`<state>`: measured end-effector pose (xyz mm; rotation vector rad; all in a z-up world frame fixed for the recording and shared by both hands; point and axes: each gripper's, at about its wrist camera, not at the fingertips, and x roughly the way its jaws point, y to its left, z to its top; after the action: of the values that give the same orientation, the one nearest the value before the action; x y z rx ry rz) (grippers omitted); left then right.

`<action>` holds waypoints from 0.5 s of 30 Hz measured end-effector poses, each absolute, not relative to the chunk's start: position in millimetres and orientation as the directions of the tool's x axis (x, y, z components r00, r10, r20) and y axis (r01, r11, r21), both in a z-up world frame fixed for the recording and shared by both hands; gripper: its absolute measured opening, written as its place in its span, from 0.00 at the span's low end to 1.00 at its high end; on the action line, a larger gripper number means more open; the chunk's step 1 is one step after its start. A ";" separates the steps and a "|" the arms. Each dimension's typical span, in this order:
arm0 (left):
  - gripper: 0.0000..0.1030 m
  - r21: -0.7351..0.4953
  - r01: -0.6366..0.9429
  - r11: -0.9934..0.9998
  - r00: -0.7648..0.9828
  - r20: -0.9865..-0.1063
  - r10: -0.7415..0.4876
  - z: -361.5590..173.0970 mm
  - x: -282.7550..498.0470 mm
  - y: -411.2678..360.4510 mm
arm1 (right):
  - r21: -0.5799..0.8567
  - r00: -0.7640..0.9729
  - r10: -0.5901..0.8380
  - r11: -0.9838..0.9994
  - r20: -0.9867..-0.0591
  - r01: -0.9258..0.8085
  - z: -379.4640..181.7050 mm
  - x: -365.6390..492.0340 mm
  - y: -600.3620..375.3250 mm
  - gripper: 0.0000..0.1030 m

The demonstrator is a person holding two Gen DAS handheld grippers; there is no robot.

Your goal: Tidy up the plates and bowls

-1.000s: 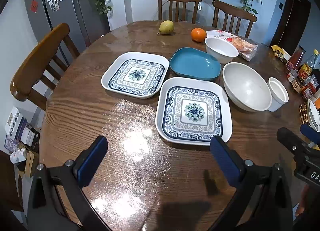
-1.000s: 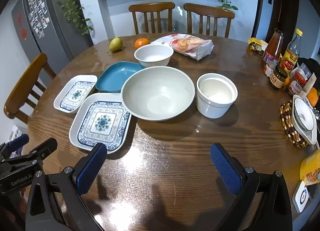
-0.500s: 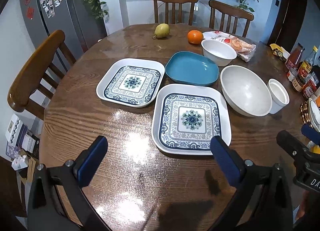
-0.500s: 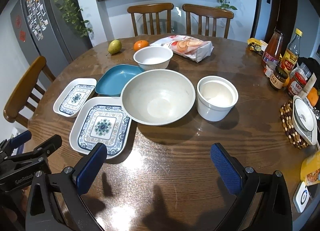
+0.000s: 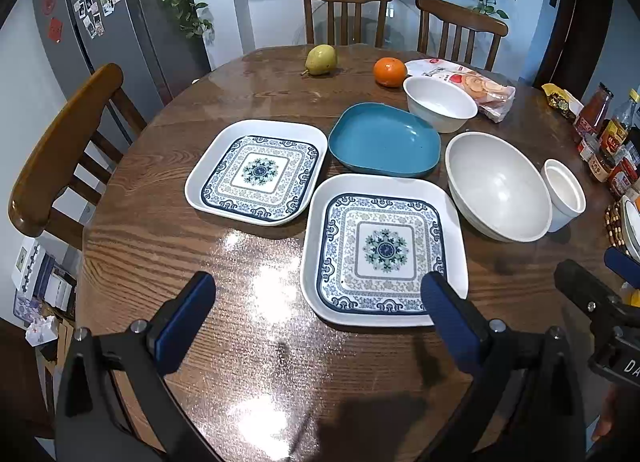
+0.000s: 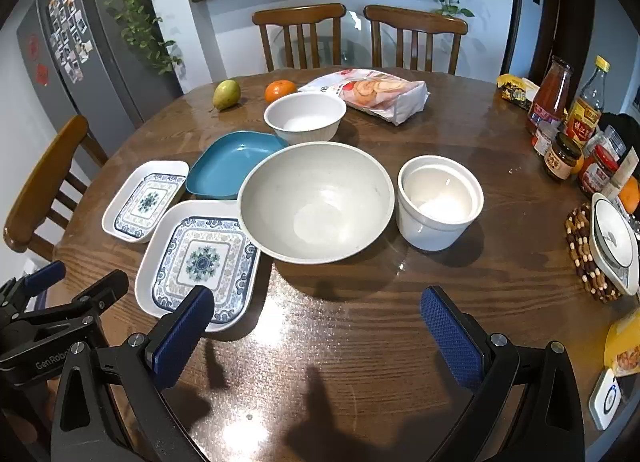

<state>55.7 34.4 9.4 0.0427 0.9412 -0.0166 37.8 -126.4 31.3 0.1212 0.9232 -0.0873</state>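
Note:
Two square white plates with blue patterns lie on the round wooden table: the near one (image 5: 384, 250) (image 6: 200, 262) and the far one (image 5: 258, 172) (image 6: 146, 200). A blue dish (image 5: 384, 140) (image 6: 232, 164) sits behind them. To the right stand a large grey bowl (image 5: 496, 186) (image 6: 316, 202), a small white bowl (image 5: 438, 102) (image 6: 304, 116) and a white pot (image 5: 564, 194) (image 6: 438, 202). My left gripper (image 5: 318, 312) hovers open, its right finger over the near plate's front corner. My right gripper (image 6: 320, 326) is open in front of the large bowl, holding nothing.
A pear (image 5: 320, 59), an orange (image 5: 389, 71) and a snack bag (image 6: 380, 94) lie at the back. Bottles and jars (image 6: 568, 130) crowd the right edge beside a beaded trivet with a lidded dish (image 6: 612, 246). Wooden chairs (image 5: 60, 150) ring the table.
Both grippers have advanced toward the dishes and stayed open. In the left wrist view the near plate has slid down toward the fingers; the large bowl looms larger in the right wrist view.

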 end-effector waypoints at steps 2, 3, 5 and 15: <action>0.99 0.030 0.035 0.999 0.589 -0.808 0.004 9.3 57.2 34.3 | 0.066 0.600 -0.024 0.990 -0.800 0.127 31.1 39.1 -126.3 1.00; 0.99 0.031 0.036 0.999 0.589 -0.808 0.004 9.4 58.0 34.1 | 0.066 0.599 -0.024 0.990 -0.800 0.128 30.9 40.4 -126.3 1.00; 0.99 0.031 0.038 0.999 0.589 -0.808 0.003 9.1 59.6 34.0 | 0.067 0.598 -0.023 0.990 -0.801 0.128 30.7 42.1 -126.4 1.00; 0.99 0.030 0.045 0.999 0.576 -0.817 -0.002 5.4 68.7 34.6 | 0.070 0.590 -0.019 0.989 -0.807 0.128 27.9 51.4 -125.2 1.00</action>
<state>68.7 34.6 5.4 0.0490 0.9565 -0.0277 51.4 -125.2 27.9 0.1251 0.9369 -0.0860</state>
